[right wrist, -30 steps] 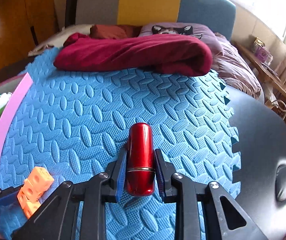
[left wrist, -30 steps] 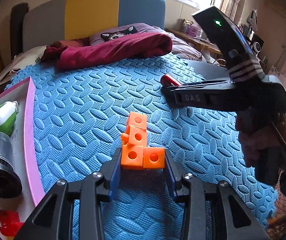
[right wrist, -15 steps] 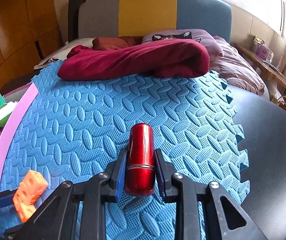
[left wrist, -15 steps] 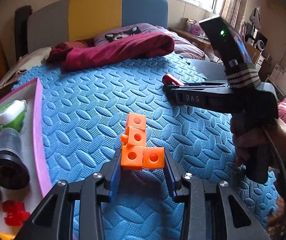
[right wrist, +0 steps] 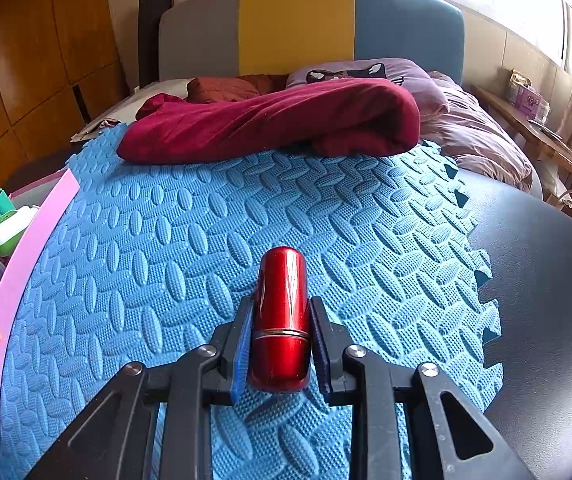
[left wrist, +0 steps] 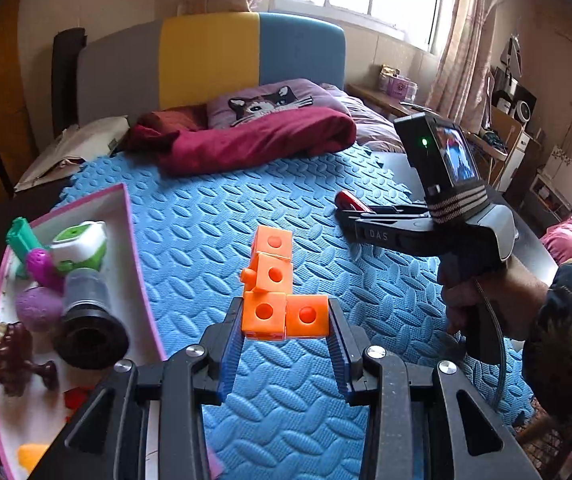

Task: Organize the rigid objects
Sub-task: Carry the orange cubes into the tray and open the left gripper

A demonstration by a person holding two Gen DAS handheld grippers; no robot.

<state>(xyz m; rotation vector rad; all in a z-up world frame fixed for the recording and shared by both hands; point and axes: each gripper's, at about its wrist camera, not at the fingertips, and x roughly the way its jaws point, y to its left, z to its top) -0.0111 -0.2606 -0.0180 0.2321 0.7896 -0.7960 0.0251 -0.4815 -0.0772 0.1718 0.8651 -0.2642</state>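
Nearest to us, our left gripper (left wrist: 285, 322) has its jaws closed onto the bottom pair of an orange linking-cube cluster (left wrist: 276, 292), each jaw pressed against an outer cube face. The cluster looks lifted clear of the blue foam mat (left wrist: 214, 220), though we cannot be sure of the gap. Our right gripper (right wrist: 281, 346) has its jaws narrowed around a glossy red lipstick tube (right wrist: 282, 320), which lies lengthwise between them with its rounded cap pointing away from us.

We judge both picks done and the carry in hand: each piece is secured and neither is yet put away. Just left of the cubes sits the pink-rimmed tray (left wrist: 136, 236), already holding a green-and-white toy (left wrist: 80, 242), a dark cylindrical cup (left wrist: 88, 320) and purple pieces. Further off, beyond the mat's far edge, a maroon blanket (right wrist: 270, 120) lies across the bed.

Next we would swing the cubes left over the tray rim, find a bare patch among the crowded items, and only then part the jaws. The lipstick would follow; being round and smooth, it may roll once freed.
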